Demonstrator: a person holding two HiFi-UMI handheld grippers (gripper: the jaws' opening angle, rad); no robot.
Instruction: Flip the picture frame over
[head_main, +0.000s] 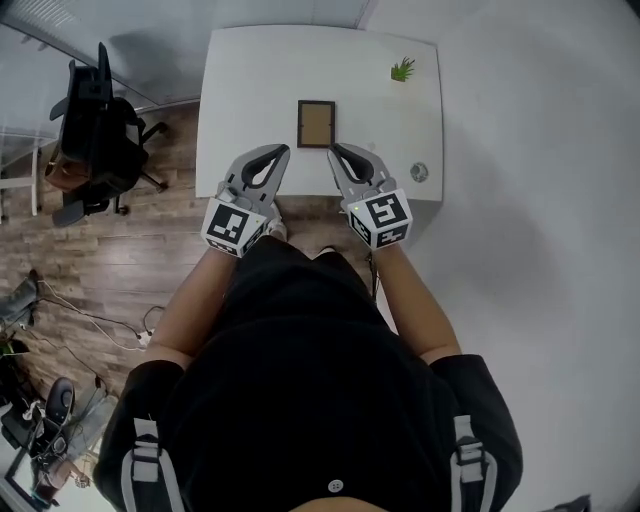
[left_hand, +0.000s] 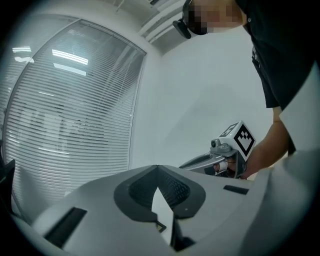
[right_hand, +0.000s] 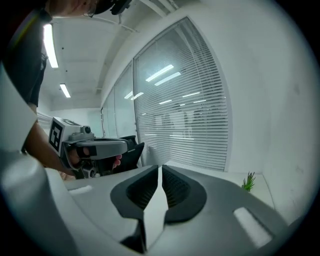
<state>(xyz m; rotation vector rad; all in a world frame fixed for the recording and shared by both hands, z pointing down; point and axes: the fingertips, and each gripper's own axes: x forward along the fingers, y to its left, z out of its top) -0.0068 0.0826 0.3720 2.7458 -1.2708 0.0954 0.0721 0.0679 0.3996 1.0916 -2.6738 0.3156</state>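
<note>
Picture frame (head_main: 316, 123) lies flat near the middle of the white table (head_main: 250, 90), a dark border around a tan panel that faces up. The left gripper (head_main: 279, 151) reaches in from the near side, its tip near the frame's near left corner, jaws clenched together with nothing between them. The right gripper (head_main: 335, 150) points at the near right corner, its tip just beside the frame's edge; whether it touches cannot be told. Its jaws stand a narrow slit apart, empty. A small green plant (head_main: 403, 69) sits at the table's far right, well apart from the frame. A black office chair (head_main: 95, 130) stands left of the table.
</note>
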